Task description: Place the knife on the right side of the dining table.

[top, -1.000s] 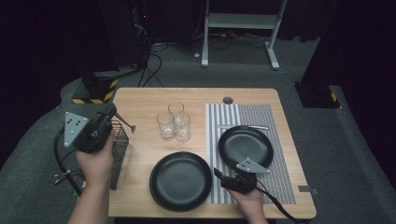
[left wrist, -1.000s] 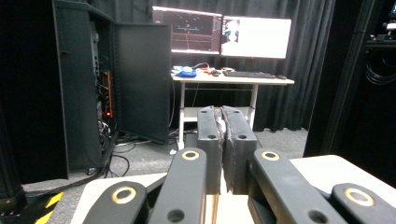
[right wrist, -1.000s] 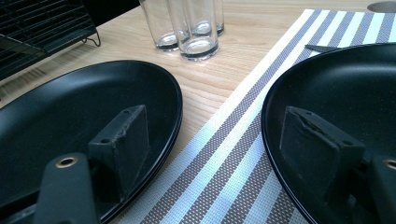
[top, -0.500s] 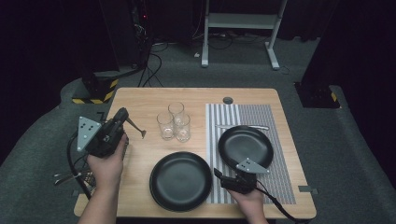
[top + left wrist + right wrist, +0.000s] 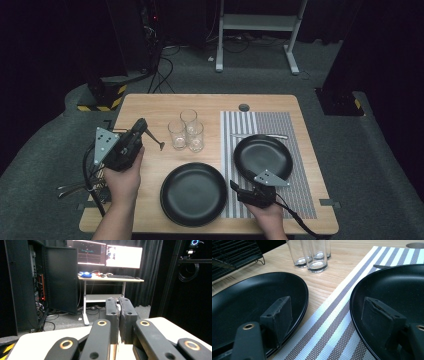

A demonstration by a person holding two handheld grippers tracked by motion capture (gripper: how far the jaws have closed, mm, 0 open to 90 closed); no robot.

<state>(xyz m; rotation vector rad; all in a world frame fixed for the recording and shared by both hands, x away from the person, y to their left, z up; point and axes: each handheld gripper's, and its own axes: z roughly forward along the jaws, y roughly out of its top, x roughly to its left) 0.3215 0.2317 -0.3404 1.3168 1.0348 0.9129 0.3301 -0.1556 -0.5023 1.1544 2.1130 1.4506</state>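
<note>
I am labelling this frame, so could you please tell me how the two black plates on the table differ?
The nearer black plate lies on the bare wooden table, while the farther black plate lies on the striped placemat. The nearer black plate looks larger than the farther black plate. A knife lies just behind the farther black plate; three glasses stand behind the nearer one. Both are round, black and empty.
</note>
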